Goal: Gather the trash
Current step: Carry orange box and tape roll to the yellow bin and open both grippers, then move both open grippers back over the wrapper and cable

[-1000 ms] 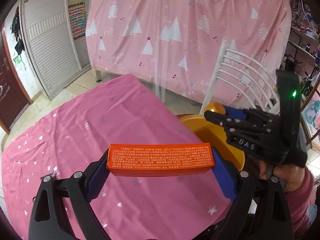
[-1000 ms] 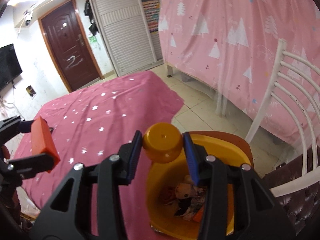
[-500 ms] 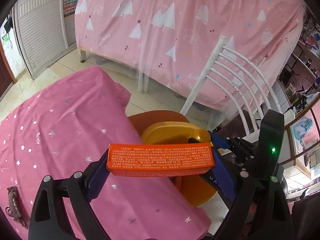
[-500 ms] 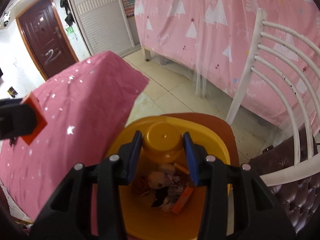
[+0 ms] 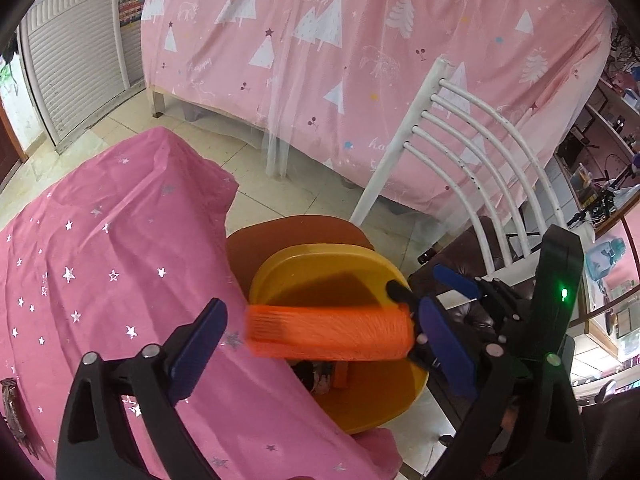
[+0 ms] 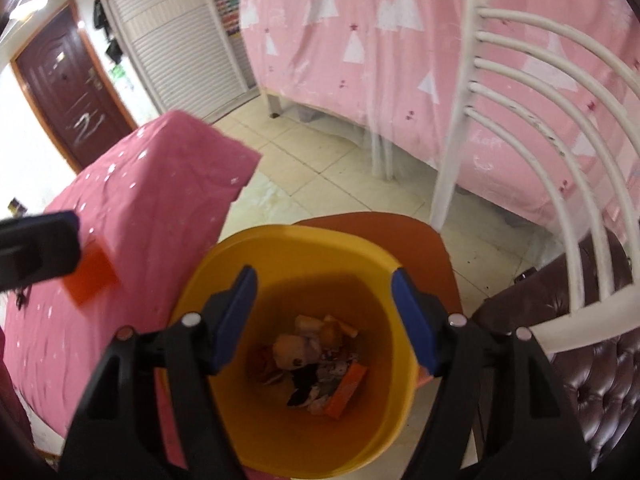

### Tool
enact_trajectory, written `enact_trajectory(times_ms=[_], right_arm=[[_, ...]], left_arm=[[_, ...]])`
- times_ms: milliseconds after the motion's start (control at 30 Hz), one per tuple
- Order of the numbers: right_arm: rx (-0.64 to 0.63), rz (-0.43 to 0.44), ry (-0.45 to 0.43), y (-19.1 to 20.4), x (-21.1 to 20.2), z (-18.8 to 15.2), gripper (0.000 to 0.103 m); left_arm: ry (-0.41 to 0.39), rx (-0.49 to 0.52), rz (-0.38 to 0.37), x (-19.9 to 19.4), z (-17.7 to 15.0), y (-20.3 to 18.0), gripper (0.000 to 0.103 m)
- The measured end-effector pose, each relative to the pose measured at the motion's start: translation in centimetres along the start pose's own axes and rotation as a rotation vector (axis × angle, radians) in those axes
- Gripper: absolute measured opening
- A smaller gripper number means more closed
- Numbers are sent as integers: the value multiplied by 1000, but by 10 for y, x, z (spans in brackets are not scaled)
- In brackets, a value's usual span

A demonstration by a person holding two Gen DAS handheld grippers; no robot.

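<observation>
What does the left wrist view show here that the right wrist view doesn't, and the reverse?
Left wrist only: the long side of the blurred orange rectangular box between the open left tongs, and the right tongs from the side.

Right wrist only: the dark brown door and the full trash pile between the empty, open right tongs.

Both: the yellow plastic bin, pink starred cloth, white chair.

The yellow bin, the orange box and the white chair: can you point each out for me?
yellow bin (image 6: 280,240), right wrist view, on its far rim.
orange box (image 5: 328,332), left wrist view, on its blurred long face.
white chair (image 6: 452,160), right wrist view, on its back post.
</observation>
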State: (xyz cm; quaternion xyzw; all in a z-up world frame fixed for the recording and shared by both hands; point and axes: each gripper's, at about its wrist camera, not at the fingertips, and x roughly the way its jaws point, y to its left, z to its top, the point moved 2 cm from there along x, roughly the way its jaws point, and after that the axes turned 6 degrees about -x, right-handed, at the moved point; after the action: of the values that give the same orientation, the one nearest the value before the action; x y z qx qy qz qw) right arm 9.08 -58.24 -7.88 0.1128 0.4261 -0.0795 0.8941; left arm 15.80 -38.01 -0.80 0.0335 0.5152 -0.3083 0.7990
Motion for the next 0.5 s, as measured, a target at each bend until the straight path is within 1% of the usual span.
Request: enact_trajectory(times_ms=[100, 200, 333, 500], right_arm=[[40, -9, -17, -13, -5, -1, 67], [57, 17, -39, -13, -9, 1, 67], [26, 20, -55, 2, -12, 3, 67], [20, 45, -98, 23, -20, 6, 67]], left_arm=[[0, -5, -5, -2, 0, -1, 95], [-6, -14, 4, -5, -1, 3, 95], [-17, -29, 5, -16, -2, 12, 95], [-42, -9, -1, -39, -8, 22, 95]])
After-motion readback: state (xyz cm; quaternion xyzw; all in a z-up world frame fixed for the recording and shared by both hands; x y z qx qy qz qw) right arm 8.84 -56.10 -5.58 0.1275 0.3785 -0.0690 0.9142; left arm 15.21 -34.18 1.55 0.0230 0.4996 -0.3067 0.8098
